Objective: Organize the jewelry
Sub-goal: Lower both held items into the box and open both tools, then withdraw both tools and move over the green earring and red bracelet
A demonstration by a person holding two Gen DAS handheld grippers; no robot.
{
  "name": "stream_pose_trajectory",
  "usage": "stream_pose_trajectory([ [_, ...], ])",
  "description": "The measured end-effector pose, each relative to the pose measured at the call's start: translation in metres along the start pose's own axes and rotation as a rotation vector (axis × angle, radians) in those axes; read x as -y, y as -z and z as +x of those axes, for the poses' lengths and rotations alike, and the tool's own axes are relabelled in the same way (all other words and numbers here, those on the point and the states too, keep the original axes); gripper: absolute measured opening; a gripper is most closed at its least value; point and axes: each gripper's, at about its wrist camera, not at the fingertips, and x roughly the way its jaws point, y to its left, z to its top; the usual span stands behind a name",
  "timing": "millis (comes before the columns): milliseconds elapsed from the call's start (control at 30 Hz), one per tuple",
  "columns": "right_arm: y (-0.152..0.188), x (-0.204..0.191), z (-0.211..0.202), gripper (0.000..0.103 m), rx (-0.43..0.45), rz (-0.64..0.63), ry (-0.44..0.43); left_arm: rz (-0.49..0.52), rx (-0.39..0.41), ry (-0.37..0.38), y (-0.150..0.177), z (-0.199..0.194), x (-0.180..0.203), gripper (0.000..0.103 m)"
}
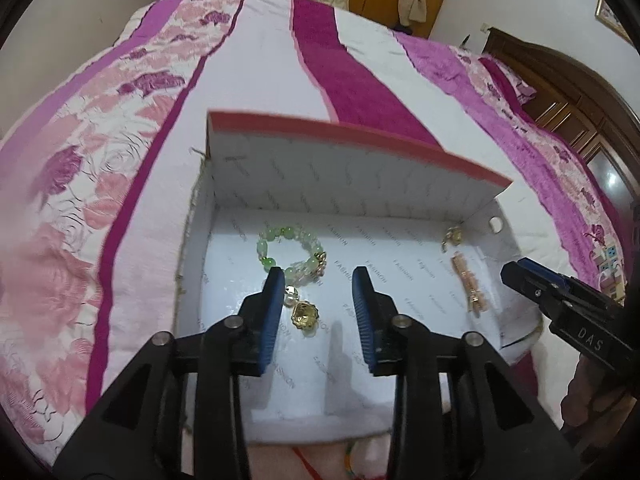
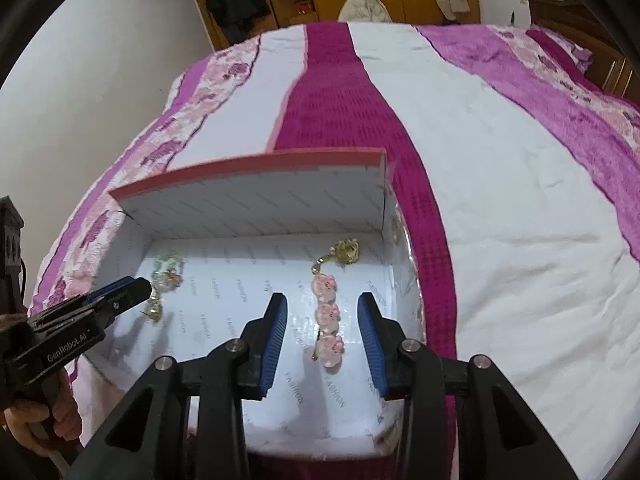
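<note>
box [image 1: 400, 184]: on bed [image 1: 280, 60]
bracelet [image 1: 288, 252]: in box, left
hair clip [image 2: 329, 316]: in box, right
charm [image 2: 347, 251]: far right corner

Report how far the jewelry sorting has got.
Done: the green bead bracelet, the pink flower hair clip and a gold charm already lie inside the white box. In hand: nothing; the left gripper and right gripper both hover open above the box. Left: I cannot see further loose pieces on the bedspread.
</note>
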Motion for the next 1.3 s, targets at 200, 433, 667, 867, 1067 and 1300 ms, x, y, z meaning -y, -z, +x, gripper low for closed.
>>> stream_pose_trajectory([
  [200,0.003,-0.007,-0.042,0.042,0.065,0.006,-0.043,0.013,0.024,-0.005,0.005,-0.033,0.002,0.029],
  [433,0.018,-0.019,-0.084,0.042,0.102,0.011,-0.073,0.011,0.022,-0.004,0.025,-0.066,0.0,0.03],
  [667,0.054,-0.028,-0.108,0.042,0.07,0.003,-0.073,-0.005,-0.025,0.01,0.056,-0.081,-0.006,0.034],
  [867,0.084,-0.032,-0.112,0.042,0.013,-0.008,-0.069,0.023,-0.071,0.004,0.082,-0.082,-0.005,0.034],
  [1067,0.116,-0.035,-0.106,0.042,-0.074,0.006,-0.058,0.057,-0.113,-0.013,0.106,-0.081,-0.004,0.034],
  [1300,0.134,-0.04,-0.094,0.042,-0.139,0.005,-0.065,0.067,-0.154,-0.004,0.124,-0.073,-0.001,0.034],
])
